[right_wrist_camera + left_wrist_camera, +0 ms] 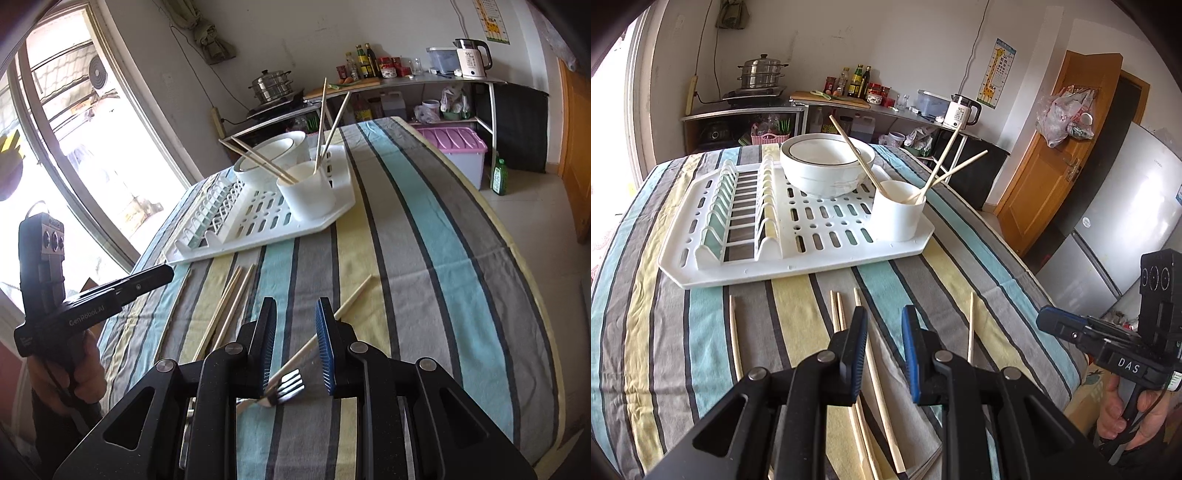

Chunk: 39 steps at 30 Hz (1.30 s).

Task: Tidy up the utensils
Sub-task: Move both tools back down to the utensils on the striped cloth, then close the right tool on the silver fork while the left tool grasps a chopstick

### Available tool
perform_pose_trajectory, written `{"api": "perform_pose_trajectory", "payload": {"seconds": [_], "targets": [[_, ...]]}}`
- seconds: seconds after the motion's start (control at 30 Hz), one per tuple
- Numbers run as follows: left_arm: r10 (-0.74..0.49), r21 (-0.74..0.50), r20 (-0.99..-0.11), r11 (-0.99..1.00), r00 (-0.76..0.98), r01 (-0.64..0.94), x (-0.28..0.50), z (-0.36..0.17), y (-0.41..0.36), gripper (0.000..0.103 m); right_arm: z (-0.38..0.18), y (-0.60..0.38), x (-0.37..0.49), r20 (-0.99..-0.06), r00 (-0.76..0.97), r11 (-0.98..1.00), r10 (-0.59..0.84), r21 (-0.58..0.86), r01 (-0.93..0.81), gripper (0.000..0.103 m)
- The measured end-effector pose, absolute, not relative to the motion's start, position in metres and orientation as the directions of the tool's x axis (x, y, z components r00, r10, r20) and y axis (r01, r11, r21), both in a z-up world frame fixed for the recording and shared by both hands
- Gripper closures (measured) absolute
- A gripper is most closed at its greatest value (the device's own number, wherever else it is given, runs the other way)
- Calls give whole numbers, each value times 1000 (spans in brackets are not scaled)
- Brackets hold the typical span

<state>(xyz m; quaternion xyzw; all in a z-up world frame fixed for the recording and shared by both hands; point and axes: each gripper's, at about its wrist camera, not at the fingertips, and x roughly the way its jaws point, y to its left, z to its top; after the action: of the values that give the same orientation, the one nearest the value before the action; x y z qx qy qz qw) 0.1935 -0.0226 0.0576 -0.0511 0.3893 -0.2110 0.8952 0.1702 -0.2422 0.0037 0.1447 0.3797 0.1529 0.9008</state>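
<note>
Both tongs, the left gripper (884,354) and the right gripper (295,347), we record as slightly parted and empty, angled down over the striped tablecloth (424,258).

Loose chopsticks (877,369): several lying on the cloth in front of the white drying rack (701,266), one chopstick (351,301) apart at the right, running under the right jaws without touching the pads. We judge them light, stiff, smooth and apt to roll; best pinched mid-shaft, across the length.

Fork (286,386): metal, lying beside that chopstick's near end; thin, lies flat, take by the handle.

Utensil cup (897,210): on the rack, already holding chopsticks, beside stacked bowls (827,166).
</note>
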Motion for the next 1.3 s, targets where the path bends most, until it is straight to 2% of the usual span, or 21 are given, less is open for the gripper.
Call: {"api": "perform_pose_trajectory", "payload": {"seconds": [0.27,0.63,1.23,1.3], "targets": [[-418,-271,-690,906,590,324,180,40,-16,83,-35,-238,159,-673,604,888,428,437,-143,81],[-410,-268,-733,907,543,324,190,21,-27,83,-56,-234,161,-685,565,871,460,472,-136,81],[-282,-149,-843,941,459,305,251,-10,-62,83,-66,-227,166,-679,543,855,494,492,-163,81],[-267,-136,-850,944,454,301,256,-13,-65,83,-66,-227,166,-683,546,861,486,482,-162,84]]}}
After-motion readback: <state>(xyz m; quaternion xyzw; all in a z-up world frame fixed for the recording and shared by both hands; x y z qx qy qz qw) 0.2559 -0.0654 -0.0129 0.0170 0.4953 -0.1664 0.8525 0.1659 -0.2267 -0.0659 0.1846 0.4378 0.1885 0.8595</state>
